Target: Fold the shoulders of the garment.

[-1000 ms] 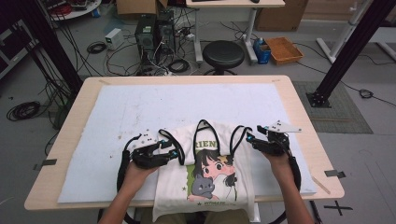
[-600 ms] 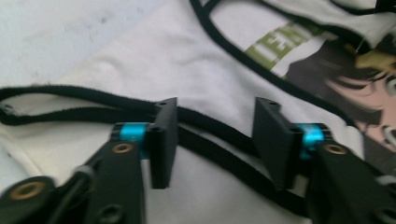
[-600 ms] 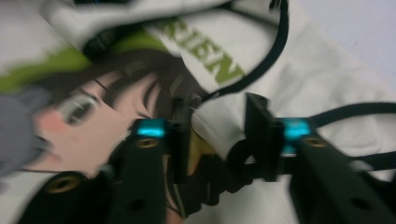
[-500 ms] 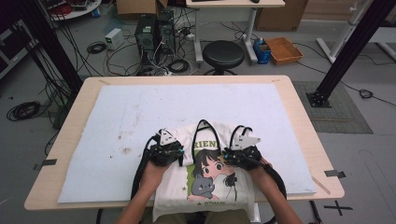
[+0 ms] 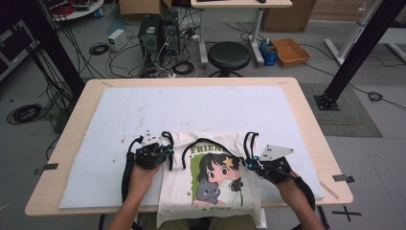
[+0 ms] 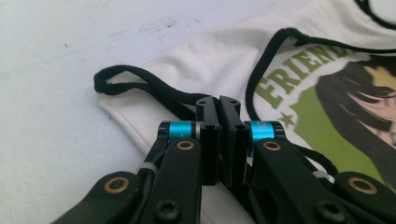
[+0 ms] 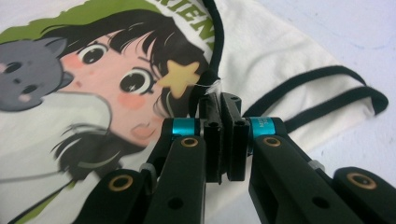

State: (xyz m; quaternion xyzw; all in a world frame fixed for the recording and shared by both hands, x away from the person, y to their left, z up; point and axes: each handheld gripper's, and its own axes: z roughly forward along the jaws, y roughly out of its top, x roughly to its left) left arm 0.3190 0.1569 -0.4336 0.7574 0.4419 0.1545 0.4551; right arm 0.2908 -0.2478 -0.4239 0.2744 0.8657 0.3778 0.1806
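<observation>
Bag: the white tote bag (image 5: 210, 179) with the cartoon girl print lies flat at the near edge of the table (image 5: 72, 112), midway between its two near corners, its bottom hanging just over that edge.
White mat: the mat (image 5: 201, 108) covers most of the tabletop, and the top half of the bag rests on it.
Left gripper: your left gripper (image 5: 165, 152) sits at the bag's left top corner. Its jaws have just been closing and now stand pressed together on the black strap (image 6: 140, 84) and the cloth edge there, as the left gripper view shows.
Right gripper: your right gripper (image 5: 253, 163) sits at the bag's right side, near the top corner. Its jaws have just been closing too, and they now pinch the black strap (image 7: 212, 74) beside the star in the print.
Handles: black loops lie spread on the mat above both grippers.
Hands: both your forearms come in over the near edge, one on each side of the bag.
</observation>
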